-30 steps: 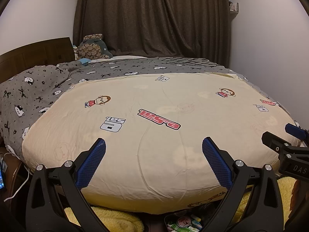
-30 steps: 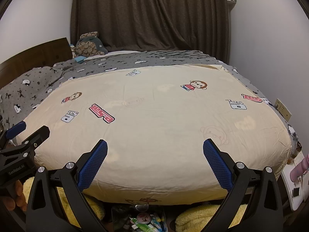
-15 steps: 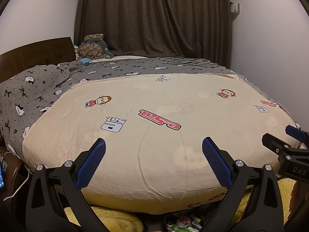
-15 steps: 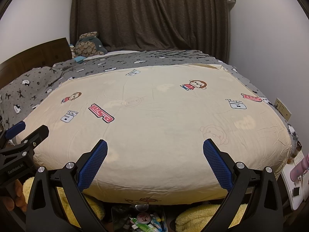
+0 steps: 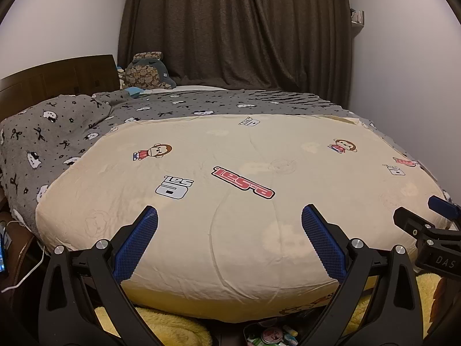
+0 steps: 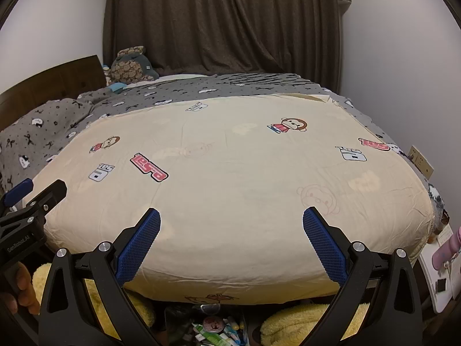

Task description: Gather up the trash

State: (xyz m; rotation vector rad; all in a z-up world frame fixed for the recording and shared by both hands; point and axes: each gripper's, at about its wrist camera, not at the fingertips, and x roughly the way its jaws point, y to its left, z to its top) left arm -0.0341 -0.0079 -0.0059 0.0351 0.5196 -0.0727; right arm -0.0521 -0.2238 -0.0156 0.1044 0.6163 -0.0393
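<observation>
Both grippers hover side by side at the foot of a bed. My left gripper [image 5: 229,216] is open with nothing between its blue pads. My right gripper [image 6: 230,216] is open and empty too. Each shows at the other view's edge: the right gripper [image 5: 426,225] in the left wrist view, the left gripper [image 6: 28,196] in the right wrist view, held by a hand [image 6: 24,285]. Below the bed's front edge lies a small heap of trash [image 6: 214,327], a round lid and wrappers; the same trash [image 5: 272,334] peeks in at the left wrist view's bottom.
A cream quilt [image 5: 245,178] with cartoon prints covers the bed over a grey blanket [image 5: 52,138]. A plush toy [image 5: 147,72] sits by the wooden headboard [image 5: 57,77]. Yellow fluffy fabric [image 6: 291,325] lies under the bed edge. Dark curtains [image 6: 219,20] hang behind. A white stand [image 6: 440,279] is at the right.
</observation>
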